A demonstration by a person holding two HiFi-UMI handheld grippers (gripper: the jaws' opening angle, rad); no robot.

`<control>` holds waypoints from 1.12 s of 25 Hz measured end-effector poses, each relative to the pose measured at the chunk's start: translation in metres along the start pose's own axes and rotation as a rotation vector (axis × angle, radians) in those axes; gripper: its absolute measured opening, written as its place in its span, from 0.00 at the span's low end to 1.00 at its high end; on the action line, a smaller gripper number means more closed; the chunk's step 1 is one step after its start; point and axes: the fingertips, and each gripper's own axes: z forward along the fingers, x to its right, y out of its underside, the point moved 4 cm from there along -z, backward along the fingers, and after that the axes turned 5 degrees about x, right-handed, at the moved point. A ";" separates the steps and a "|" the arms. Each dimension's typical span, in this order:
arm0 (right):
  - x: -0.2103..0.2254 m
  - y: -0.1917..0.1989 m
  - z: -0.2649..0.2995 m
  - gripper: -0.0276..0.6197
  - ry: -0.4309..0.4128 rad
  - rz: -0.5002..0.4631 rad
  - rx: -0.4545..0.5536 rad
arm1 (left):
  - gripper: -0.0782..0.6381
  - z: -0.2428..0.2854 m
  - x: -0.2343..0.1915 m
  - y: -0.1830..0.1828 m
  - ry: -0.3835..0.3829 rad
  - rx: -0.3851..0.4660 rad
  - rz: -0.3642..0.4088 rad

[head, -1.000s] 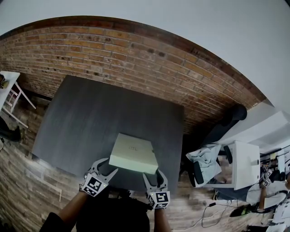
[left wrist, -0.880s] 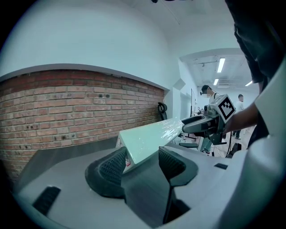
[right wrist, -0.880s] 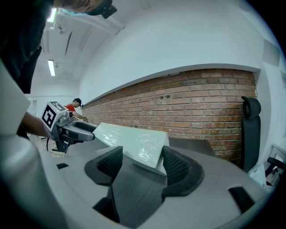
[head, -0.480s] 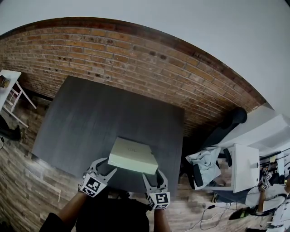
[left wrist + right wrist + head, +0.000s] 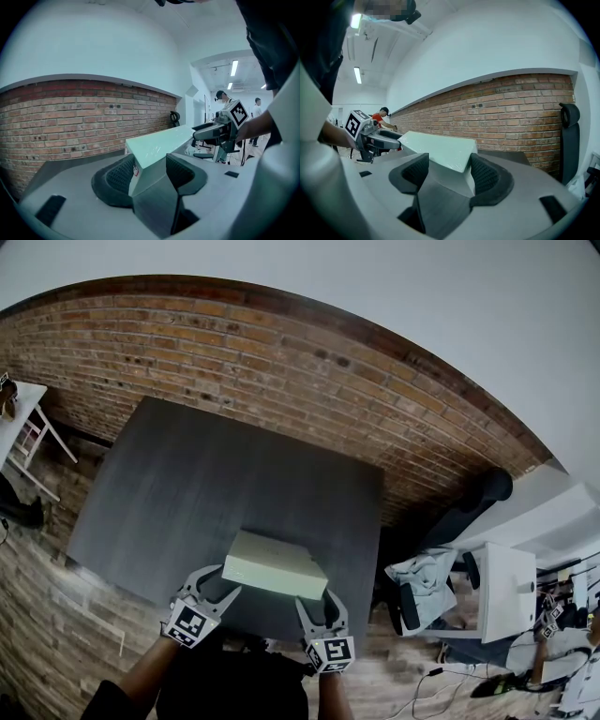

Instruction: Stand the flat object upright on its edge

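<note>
Pale box (image 5: 275,565) aslant, long axis left-right

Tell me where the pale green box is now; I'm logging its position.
Head view: the pale green box is at the near edge of the dark table, lower centre, its near corners held by the left tongs and the right tongs.

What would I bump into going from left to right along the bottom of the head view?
left hand-held gripper → pale green box → right hand-held gripper → chair draped with cloth → white table
</note>
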 end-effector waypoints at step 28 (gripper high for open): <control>-0.025 -0.031 0.040 0.47 -0.083 -0.004 0.021 | 0.41 -0.029 -0.041 -0.012 -0.078 0.017 0.011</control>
